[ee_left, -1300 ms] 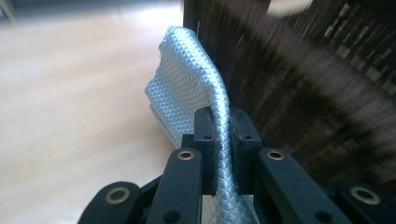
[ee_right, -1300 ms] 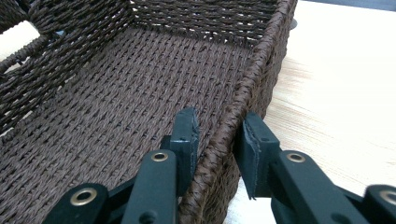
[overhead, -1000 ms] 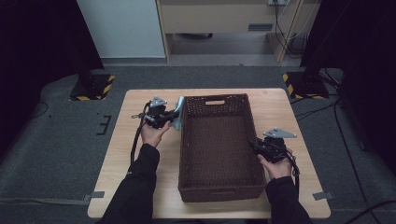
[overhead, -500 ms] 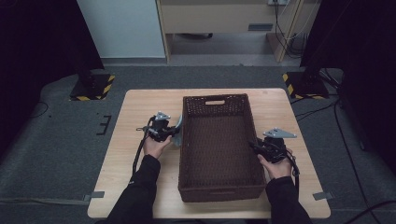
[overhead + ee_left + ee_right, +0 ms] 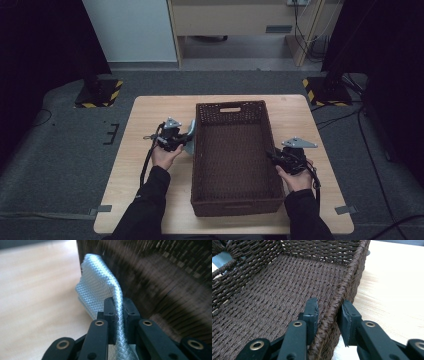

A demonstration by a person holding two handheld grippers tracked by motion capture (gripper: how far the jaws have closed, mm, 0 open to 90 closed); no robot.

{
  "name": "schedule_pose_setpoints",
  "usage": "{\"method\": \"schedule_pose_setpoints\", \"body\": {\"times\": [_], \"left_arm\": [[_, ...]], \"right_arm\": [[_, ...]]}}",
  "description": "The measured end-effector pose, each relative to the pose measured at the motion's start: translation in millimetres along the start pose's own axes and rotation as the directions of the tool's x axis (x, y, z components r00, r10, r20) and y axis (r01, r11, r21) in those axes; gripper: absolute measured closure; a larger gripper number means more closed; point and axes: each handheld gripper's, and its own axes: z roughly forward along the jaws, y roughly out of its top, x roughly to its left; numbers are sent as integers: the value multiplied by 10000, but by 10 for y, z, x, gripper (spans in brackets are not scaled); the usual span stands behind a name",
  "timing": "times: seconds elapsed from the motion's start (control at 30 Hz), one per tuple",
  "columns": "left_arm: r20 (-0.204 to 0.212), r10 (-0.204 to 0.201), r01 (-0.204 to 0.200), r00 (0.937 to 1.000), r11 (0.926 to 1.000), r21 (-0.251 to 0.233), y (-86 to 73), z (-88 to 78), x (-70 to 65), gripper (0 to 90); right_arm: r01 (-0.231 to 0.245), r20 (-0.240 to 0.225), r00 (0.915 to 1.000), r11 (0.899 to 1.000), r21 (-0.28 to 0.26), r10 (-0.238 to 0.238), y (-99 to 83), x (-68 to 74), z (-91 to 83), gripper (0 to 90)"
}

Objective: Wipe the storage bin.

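Your left gripper (image 5: 186, 142) has its black jaws clamped tight on a pale blue-grey woven cloth (image 5: 100, 290), which bulges out ahead of the pads and hangs against the outer left wall of the dark brown rectangular wicker basket (image 5: 235, 207); compared with a second ago, that hand has come down and drawn back along the basket's left side toward you, so the cloth now sits lower, near the light wooden table (image 5: 150, 110); your right gripper (image 5: 328, 316) has not moved; its jaws straddle the basket's right rim, one pad inside against the weave, the outer one just beside it with a sliver of gap showing.
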Motion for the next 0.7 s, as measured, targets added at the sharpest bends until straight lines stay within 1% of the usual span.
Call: {"method": "schedule_pose_setpoints", "body": {"times": [0.03, 0.07, 0.1, 0.13, 0.2, 0.27, 0.3, 0.33, 0.37, 0.4, 0.43, 0.47, 0.5, 0.57, 0.6, 0.63, 0.67, 0.7], "left_arm": [[-12, -142, 143, 9999, 9995, 269, -85, 82, 20, 825], [-53, -147, 150, 9999, 9988, 468, -119, 123, 28, 825], [-113, -174, 180, 9998, 9981, 595, -138, 153, 33, 825], [-61, -257, 260, 9997, 9980, 583, -146, 165, 37, 825], [-3, -298, 297, 9996, 9981, 537, -142, 163, 34, 825], [48, -195, 193, 9998, 9993, 322, -86, 101, 14, 825], [42, -85, 84, 10000, 9998, 184, -42, 49, 7, 825], [70, -36, 37, 10000, 9998, -170, 50, -66, -3, 825], [70, -36, 37, 10000, 9998, -170, 50, -66, -3, 825], [110, 49, -44, 9999, 9990, -441, 120, -154, -14, 825], [140, 128, -119, 9998, 9980, -615, 171, -217, -27, 825], [161, 307, -293, 9994, 9963, -809, 232, -296, -59, 825], [161, 307, -293, 9994, 9963, -809, 232, -296, -59, 825], [168, 535, -521, 9984, 9958, -749, 240, -322, -89, 825], [145, 640, -632, 9978, 9967, -512, 190, -280, -96, 825], [145, 640, -632, 9978, 9967, -512, 190, -280, -96, 825], [170, 545, -536, 9984, 9975, -460, 148, -245, -90, 825], [232, 298, -292, 9993, 9992, -265, 51, -163, -61, 825]], "right_arm": [[2, -1, 10000, 10000, 0, -2, 0, 0, 0, 700], [12, 2, 10000, 10000, 4, -12, 0, -1, 1, 700], [7, 3, 10000, 10000, 9, -7, 1, -1, 1, 700], [13, 6, 10000, 10000, 6, -13, 0, 0, 0, 700], [21, 10, 10000, 10000, 5, -21, 0, 0, 0, 700], [8, 3, 10000, 10000, 4, -8, 0, -1, 1, 699], [2, 3, 10000, 10000, 5, -2, 0, -1, 1, 700], [9, 4, 10000, 10000, 3, -9, 0, -1, 1, 700], [9, 4, 10000, 10000, 3, -9, 0, -1, 1, 700], [9, 7, 10000, 10000, 5, -9, 0, 0, 1, 700], [11, 11, 10000, 10000, 5, -11, 0, 0, 1, 700], [10, 11, 10000, 10000, 7, -10, 0, 0, 1, 700], [10, 12, 10000, 10000, 7, -10, 0, 0, 0, 700], [11, 13, 10000, 10000, 6, -11, 0, 0, 0, 700], [23, 23, 10000, 10000, 0, -23, 0, 1, 0, 700], [20, 26, 10000, 10000, -3, -20, 0, 1, 0, 700], [27, 25, 10000, 10000, -1, -27, 0, 1, 0, 700], [11, 16, 10000, 10000, 0, -11, 0, 1, 0, 700]]}}
